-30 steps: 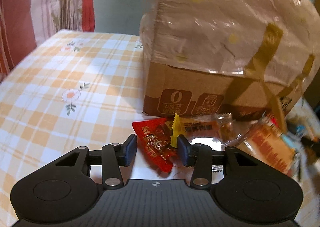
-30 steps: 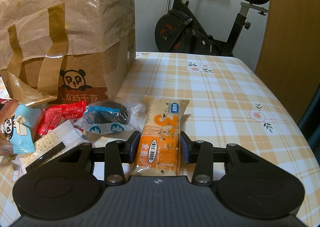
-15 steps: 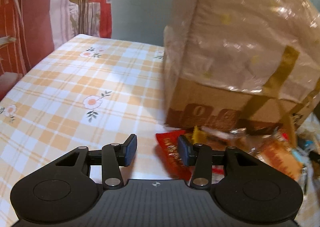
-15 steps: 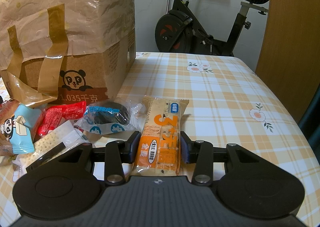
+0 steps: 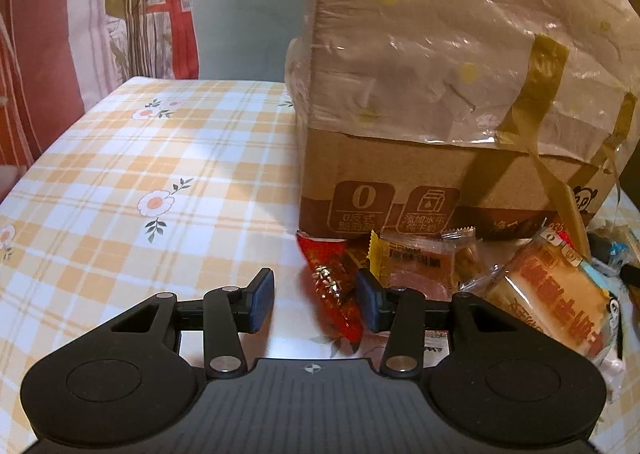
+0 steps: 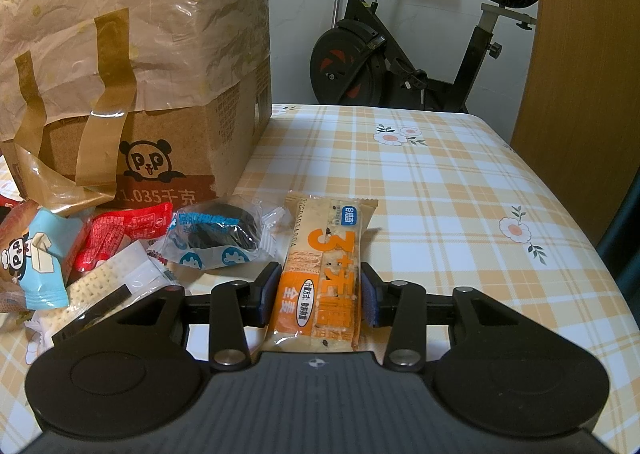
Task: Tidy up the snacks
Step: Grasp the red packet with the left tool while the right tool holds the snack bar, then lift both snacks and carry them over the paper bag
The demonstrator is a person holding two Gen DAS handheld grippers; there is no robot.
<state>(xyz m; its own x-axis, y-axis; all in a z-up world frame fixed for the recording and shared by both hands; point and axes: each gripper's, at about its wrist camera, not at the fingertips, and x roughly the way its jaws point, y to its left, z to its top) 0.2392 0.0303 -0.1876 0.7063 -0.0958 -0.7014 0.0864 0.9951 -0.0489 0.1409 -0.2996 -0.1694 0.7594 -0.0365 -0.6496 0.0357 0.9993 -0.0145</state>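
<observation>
While my right gripper (image 6: 318,296) clamps the orange cracker pack (image 6: 324,274) | left gripper (image 5: 316,302) gapes, empty (red snack (image 5: 334,286) brushing its right pad) | box (image 5: 440,113) at 1 o'clock.

The cardboard box (image 5: 400,181) carries two square icons in the left wrist view — one with a large "0" above "0反式脂肪酸", the other a milk carton above "添加水牛纯牛奶". In the right wrist view the same box (image 6: 168,157) shows a panda face and "1.035千克" on its brown band. The orange cracker packet (image 6: 324,266) reads a big "3" and "全麦" — its small blue logo is too small to read
</observation>
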